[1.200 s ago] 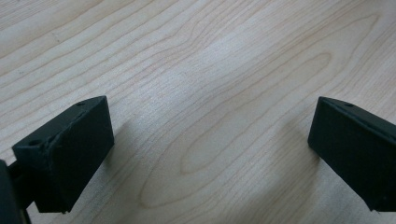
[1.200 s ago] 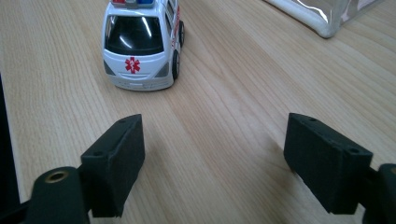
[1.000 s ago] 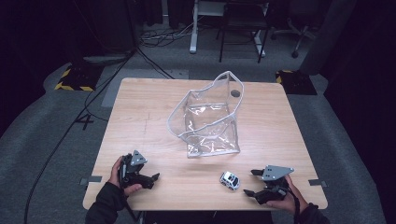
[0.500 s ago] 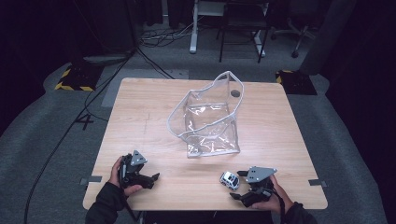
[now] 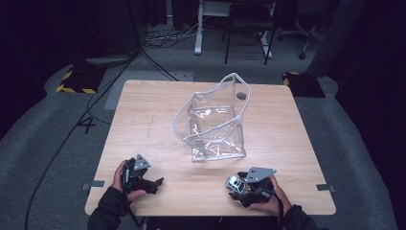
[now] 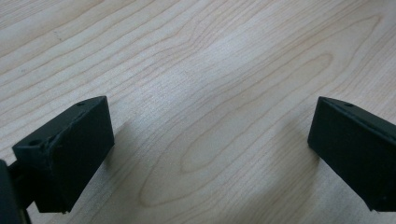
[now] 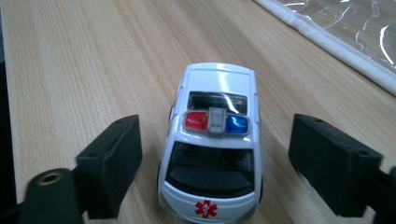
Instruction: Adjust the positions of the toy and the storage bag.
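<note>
The left tongs (image 5: 155,182) are wide open over bare light wooden worktop (image 5: 143,124). The right tongs (image 7: 215,163) have just been closing, not yet touching the small white toy ambulance car (image 7: 212,140) between them. Beyond lies a clear plastic bag (image 7: 345,28), mostly cut off.

1 toy ambulance (image 7: 212,144), 1 clear plastic bag (image 5: 213,122), 1 table (image 5: 143,120), 2 grippers w/ open jaws.

Dark sleeves on both forearms. Each hand-held gripper black: left (image 5: 155,182), right (image 5: 235,188); grey three-cornered plate on top, blocky black jaws.
</note>
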{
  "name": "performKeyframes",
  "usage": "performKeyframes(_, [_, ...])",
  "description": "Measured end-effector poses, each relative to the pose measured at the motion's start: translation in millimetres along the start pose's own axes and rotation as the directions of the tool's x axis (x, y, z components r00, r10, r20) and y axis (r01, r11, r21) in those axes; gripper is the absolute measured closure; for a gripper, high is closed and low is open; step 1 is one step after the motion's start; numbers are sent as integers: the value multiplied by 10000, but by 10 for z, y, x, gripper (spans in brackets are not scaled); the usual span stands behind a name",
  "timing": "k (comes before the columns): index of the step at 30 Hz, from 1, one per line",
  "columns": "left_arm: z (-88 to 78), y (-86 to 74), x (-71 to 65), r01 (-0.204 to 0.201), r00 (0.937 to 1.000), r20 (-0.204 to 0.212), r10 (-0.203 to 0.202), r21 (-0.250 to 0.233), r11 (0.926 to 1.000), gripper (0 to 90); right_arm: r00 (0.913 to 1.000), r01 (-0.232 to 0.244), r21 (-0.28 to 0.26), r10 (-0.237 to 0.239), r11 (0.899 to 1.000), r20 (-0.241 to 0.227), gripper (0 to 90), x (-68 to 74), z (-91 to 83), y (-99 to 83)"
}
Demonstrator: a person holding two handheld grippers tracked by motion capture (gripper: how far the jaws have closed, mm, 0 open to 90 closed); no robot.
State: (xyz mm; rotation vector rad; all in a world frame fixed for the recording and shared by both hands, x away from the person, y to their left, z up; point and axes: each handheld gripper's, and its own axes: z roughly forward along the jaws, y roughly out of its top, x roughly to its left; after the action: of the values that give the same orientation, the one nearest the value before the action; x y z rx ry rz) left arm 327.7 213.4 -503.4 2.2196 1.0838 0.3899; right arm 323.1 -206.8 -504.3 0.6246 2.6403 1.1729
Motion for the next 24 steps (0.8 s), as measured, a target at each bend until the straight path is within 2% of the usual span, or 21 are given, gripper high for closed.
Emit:
performKeyframes(2, [-1, 0, -1, 0, 10000, -7, 0, 2, 10000, 5, 9990, -377, -159, 381, 9992, 246, 339, -38, -36, -18])
performKeyframes(5, [0, -1, -1, 5, 10000, -3, -5, -14, 10000, 5, 9991, -273, -177, 278, 9995, 310, 389, -51, -51, -27])
performKeyframes(6, [0, -1, -2, 13, 10000, -1, -13, -16, 10000, 5, 9984, -427, -270, 437, 9987, 367, 480, -52, -64, -34])
performKeyframes(11, [0, -1, -2, 10, 10000, -7, -10, -15, 10000, 5, 9973, -423, -350, 443, 9985, 585, 483, -104, -93, -60])
performKeyframes(15, [0, -1, -1, 6, 10000, -8, -6, -13, 10000, 5, 9941, -643, -352, 671, 9973, 855, 483, -189, -161, -120])
performKeyframes(16, [0, -1, -2, 11, 10000, -5, -11, -16, 10000, 5, 9906, -790, -392, 829, 9961, 1085, 483, -228, -208, -160])
performKeyframes(17, [0, -1, -2, 11, 10000, -7, -11, -15, 10000, 5, 9906, -790, -392, 829, 9961, 1085, 483, -228, -208, -160])
performKeyframes(18, [0, -1, -2, 12, 10000, -7, -12, -17, 10000, 5, 9870, -794, -408, 843, 9960, 1368, 483, -291, -264, -208])
performKeyframes(19, [0, -1, -2, 12, 10000, -7, -12, -17, 10000, 5, 9870, -794, -408, 843, 9960, 1368, 483, -291, -264, -208])
performKeyframes(20, [0, -1, -2, 12, 10000, -9, -12, -17, 10000, 5, 9830, -1053, -442, 1107, 9935, 1463, 483, -377, -319, -261])
performKeyframes(21, [0, -1, -2, 12, 10000, -9, -12, -17, 10000, 5, 9830, -1053, -442, 1107, 9935, 1463, 483, -377, -319, -261])
performKeyframes(22, [0, -1, -2, 10, 10000, -9, -10, -16, 10000, 5, 9798, -1264, -424, 1314, 9911, 1509, 483, -409, -342, -278])
performKeyframes(24, [0, -1, -2, 13, 10000, -11, -13, -16, 10000, 5, 9775, -1323, -442, 1377, 9902, 1598, 483, -475, -379, -308])
